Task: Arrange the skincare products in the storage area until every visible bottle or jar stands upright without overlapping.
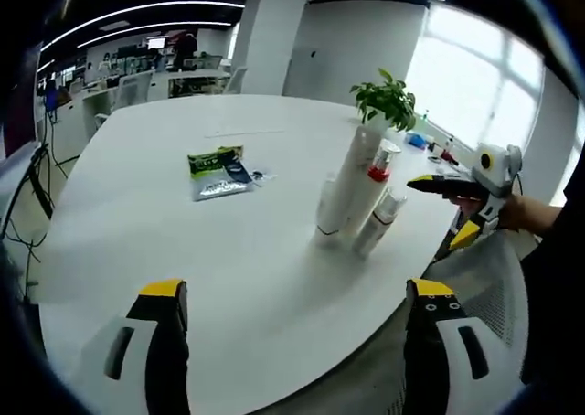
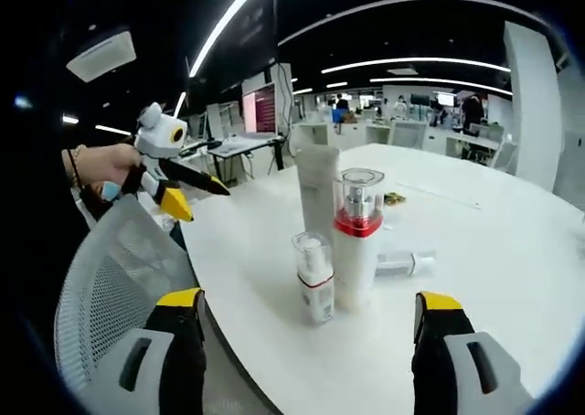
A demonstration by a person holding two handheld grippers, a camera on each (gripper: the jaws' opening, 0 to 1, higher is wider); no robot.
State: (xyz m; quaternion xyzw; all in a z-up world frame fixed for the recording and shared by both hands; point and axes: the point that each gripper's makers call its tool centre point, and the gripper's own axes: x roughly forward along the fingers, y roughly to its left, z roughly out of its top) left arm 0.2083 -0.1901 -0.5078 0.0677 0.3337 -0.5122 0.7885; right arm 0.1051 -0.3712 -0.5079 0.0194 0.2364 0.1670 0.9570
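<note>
Left gripper (image 1: 297, 319) jaws wide apart, holding nothing, hanging over the surface (image 1: 183, 241) edge. Same for right gripper (image 2: 306, 328). Tube (image 2: 317, 196), pump bottle (image 2: 356, 241) and small bottle (image 2: 313, 278) upright together at 12 o'clock; another bottle (image 2: 402, 263) lying flat at 1 o'clock.

White table (image 2: 512, 250); white bottles (image 2: 356, 250), red bands; green-black sachet (image 1: 218, 165); yellow-tipped black tongs (image 2: 306, 319).

Three bottles (image 2: 356, 237) stand clustered near the table (image 1: 183, 250) edge.

Views face each other across table edge (bottles (image 1: 352, 196) shared).
</note>
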